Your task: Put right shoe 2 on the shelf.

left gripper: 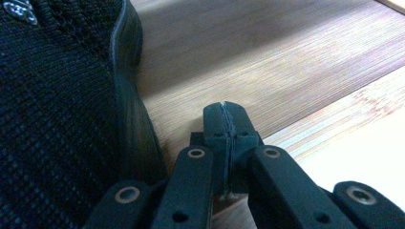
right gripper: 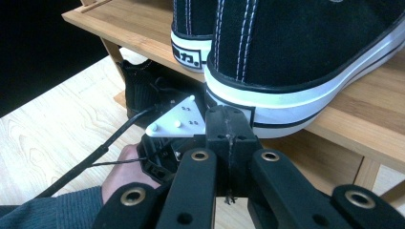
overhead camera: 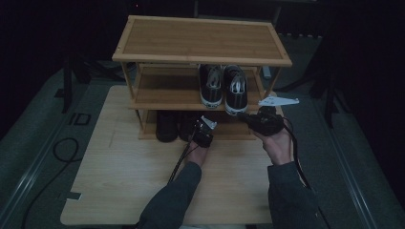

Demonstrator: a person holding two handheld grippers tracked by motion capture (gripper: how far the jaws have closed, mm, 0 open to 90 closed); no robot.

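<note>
left tool (left gripper: 224, 125) beside black mesh shoe (left gripper: 57, 119)

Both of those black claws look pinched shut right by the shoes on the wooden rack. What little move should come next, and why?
Probably open the left gripper. Its jaws are shut on nothing, beside the black mesh shoe on the bamboo rack's bottom shelf, so they cannot take the shoe until they part.
</note>
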